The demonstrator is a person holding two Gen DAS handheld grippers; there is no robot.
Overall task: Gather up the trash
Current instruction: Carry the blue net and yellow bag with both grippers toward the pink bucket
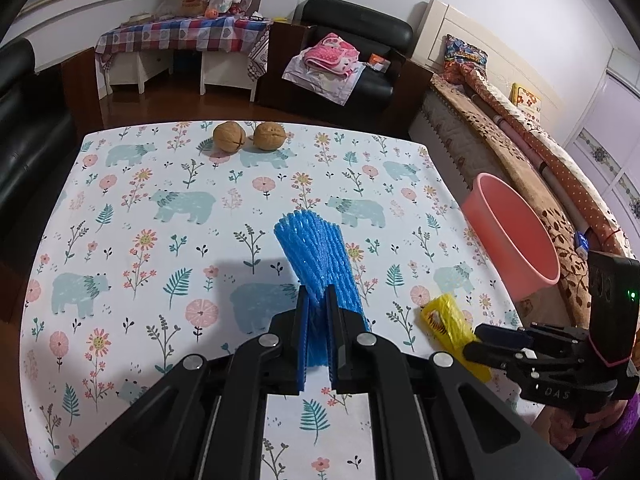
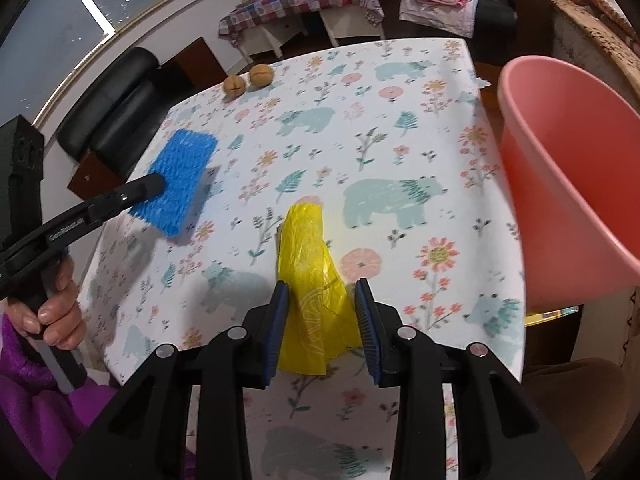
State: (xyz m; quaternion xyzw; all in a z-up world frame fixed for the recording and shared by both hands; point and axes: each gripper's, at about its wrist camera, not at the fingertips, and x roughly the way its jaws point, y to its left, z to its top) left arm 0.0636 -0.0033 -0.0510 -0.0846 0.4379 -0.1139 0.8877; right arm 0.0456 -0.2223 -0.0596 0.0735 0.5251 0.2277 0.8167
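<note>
Blue foam netting (image 1: 316,256) is clamped between the jaws of the left hand-held gripper (image 1: 316,300), which are pressed together on its lower end, so that the netting stands up and away from the flowered worktop (image 1: 160,208). In the right wrist view the same netting (image 2: 180,184) is seen held above the worktop's left side. The right hand-held gripper (image 2: 320,312) is set with its jaws apart on either side of a crumpled yellow plastic bag (image 2: 308,272); the left pad appears to touch the bag, while a gap is seen at the right pad. The bag lies on the worktop near its right edge. A pink bucket (image 2: 568,184) is seen just beside that edge. Two walnuts (image 1: 248,136) are left at the far edge, well apart from the bag.
</note>
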